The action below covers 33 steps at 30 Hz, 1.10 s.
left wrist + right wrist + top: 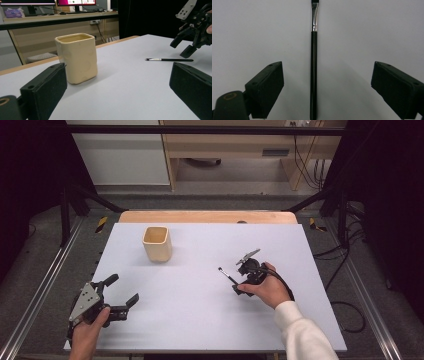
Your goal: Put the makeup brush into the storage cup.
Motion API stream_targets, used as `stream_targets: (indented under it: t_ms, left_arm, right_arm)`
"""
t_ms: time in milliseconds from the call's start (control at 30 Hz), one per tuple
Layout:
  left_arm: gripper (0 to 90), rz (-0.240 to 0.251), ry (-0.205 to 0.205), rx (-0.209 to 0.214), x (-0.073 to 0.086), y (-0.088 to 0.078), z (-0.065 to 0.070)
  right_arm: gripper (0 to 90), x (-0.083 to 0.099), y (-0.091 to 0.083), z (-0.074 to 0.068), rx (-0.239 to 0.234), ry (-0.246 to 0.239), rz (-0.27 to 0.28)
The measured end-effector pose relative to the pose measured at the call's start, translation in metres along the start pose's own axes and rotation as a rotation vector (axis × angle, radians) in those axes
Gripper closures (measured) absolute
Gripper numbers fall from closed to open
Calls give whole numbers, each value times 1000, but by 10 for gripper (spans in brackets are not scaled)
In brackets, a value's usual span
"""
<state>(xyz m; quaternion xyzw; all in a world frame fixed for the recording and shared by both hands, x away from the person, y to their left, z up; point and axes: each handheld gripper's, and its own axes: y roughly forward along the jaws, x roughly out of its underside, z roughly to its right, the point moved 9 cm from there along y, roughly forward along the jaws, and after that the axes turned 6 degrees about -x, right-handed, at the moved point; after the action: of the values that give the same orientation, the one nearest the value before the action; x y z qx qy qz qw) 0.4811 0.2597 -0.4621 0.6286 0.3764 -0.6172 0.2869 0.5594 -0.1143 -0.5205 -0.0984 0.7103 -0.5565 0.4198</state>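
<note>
A thin black paintbrush (227, 275) with a silver ferrule lies flat on the white table (195, 320), right of centre. My right gripper (238, 281) hangs over its handle end, open, with a jaw on either side. In the right gripper view the brush (313, 70) runs straight up between the spread jaws of the right gripper (327, 75), untouched. A cream ceramic cup (157, 243) stands upright at the back left. My left gripper (123, 289) rests open and holds nothing at the front left. In its view the left gripper (117, 92) faces the cup (77, 58), the brush (170, 59) and the right gripper (187, 46).
The table's wooden edge (207, 216) shows at the back. Black frame posts and cables stand to both sides. A wooden desk with monitors (75, 3) is behind the table.
</note>
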Motion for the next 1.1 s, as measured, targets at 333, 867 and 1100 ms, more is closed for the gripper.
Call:
stream_targets:
  t_ms: [333, 867, 1100]
  left_arm:
    - [11, 4, -4, -4, -1, -1, -2]
    - [13, 0, -3, -2, 0, -1, -2]
    - [14, -6, 8, 3, 0, 0, 0]
  right_arm:
    - [307, -5, 8, -7, -9, -24, 7]
    - [636, -5, 12, -11, -41, -3, -18]
    - [683, -4, 11, -11, -31, -4, -27]
